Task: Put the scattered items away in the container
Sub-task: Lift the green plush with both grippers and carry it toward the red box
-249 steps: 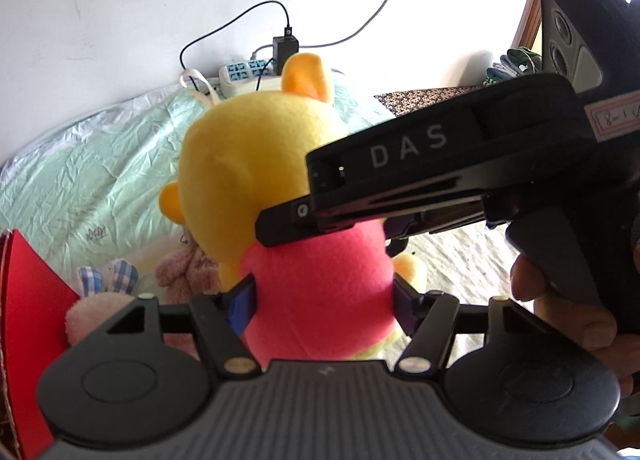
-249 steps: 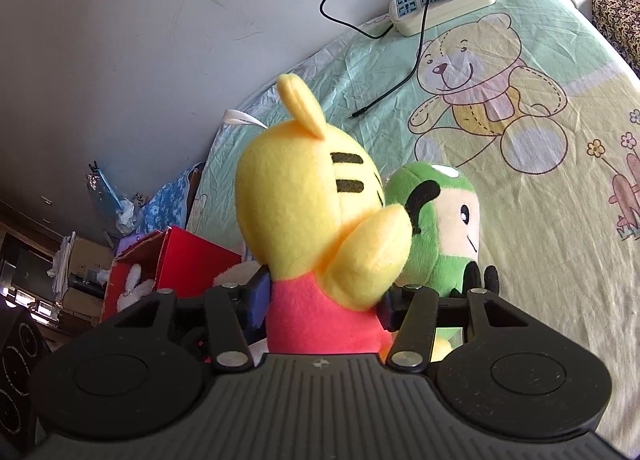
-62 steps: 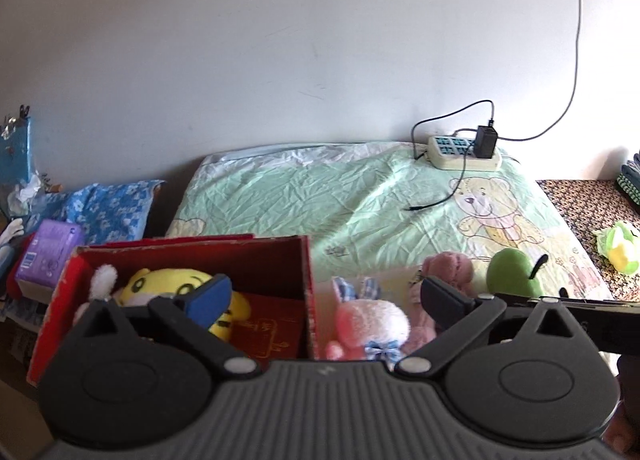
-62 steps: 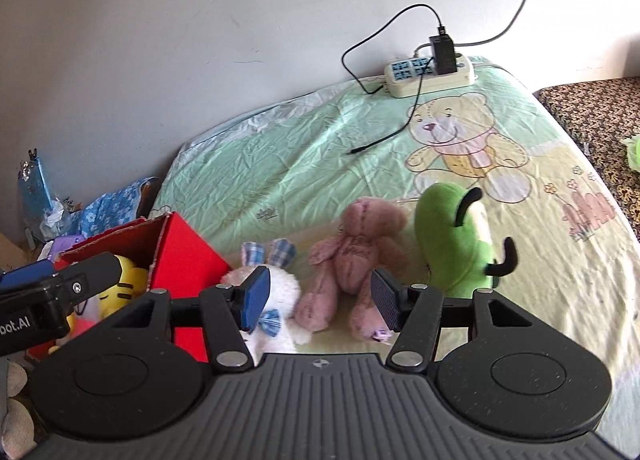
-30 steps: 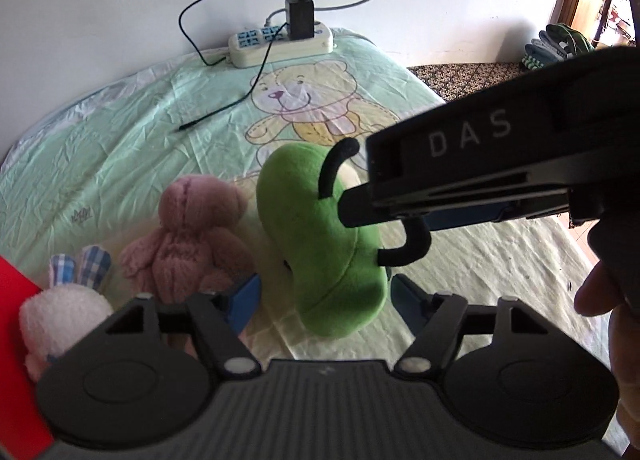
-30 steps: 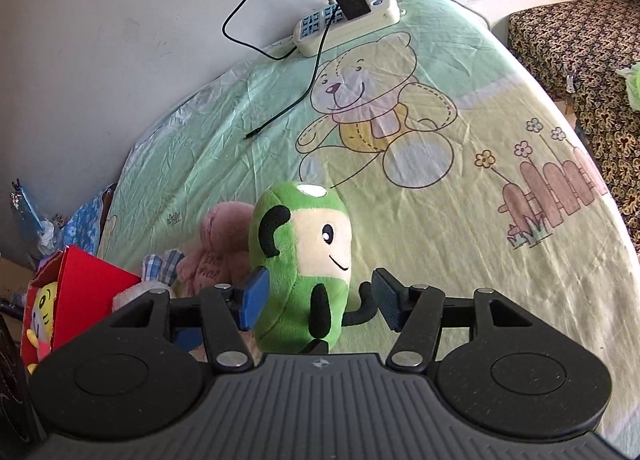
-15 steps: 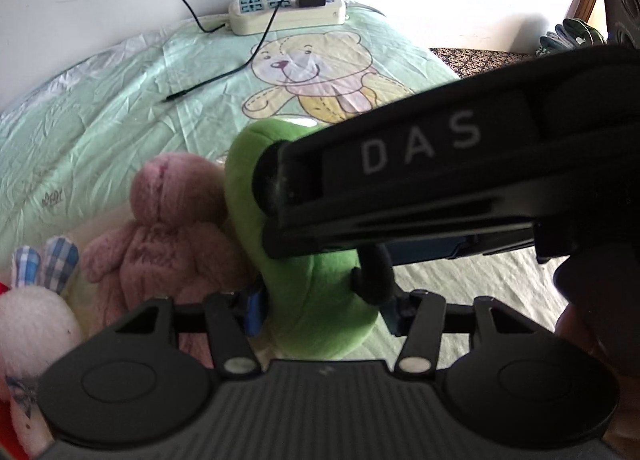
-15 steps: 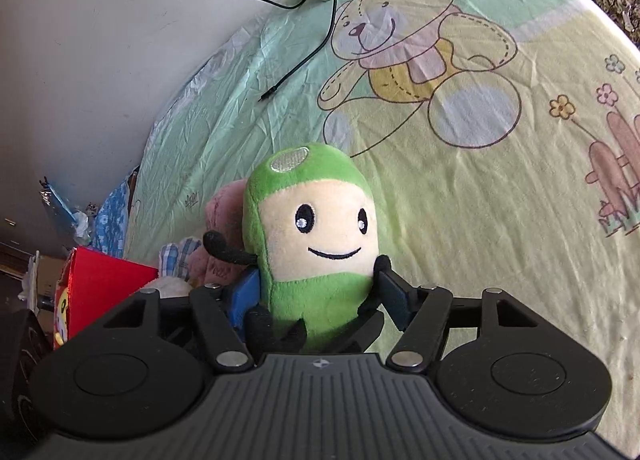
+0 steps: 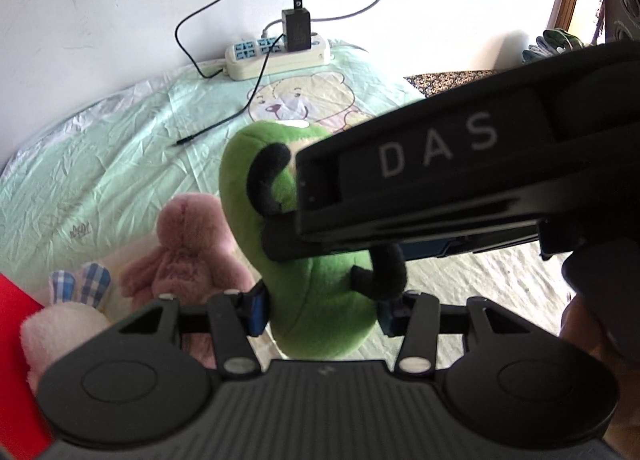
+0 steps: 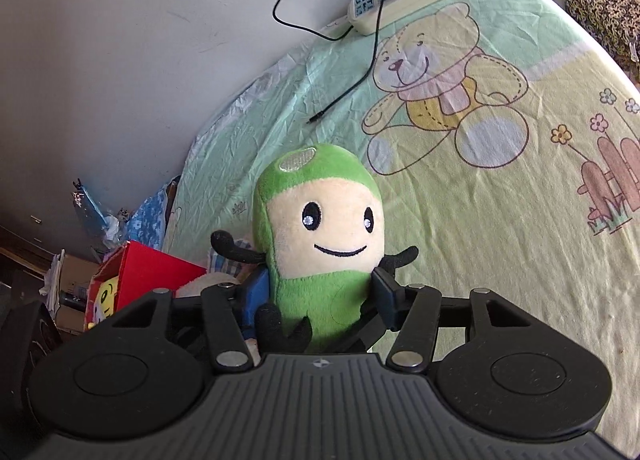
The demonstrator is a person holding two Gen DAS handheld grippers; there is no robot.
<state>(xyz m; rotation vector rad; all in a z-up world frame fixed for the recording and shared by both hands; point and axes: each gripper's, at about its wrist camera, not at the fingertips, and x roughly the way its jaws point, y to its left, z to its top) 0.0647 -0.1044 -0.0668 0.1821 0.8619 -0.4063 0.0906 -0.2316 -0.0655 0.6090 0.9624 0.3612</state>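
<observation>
The green plush toy [image 10: 320, 236], apparently lifted off the bed sheet [image 10: 500, 220], is pinched at its lower body by both the left gripper [image 9: 322, 306] and the right gripper [image 10: 318, 296], and a carry towards the red box [image 10: 156, 266] at 9 o'clock is called for next.

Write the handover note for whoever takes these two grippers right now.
Left gripper: shut on the green plush, low on its body.
Right gripper: shut on the same green plush, from its front.
Done: yellow tiger plush is in the red box.
Left: box the green plush, then the pink bear and pink bunny, both on the bed sheet beside the box.
</observation>
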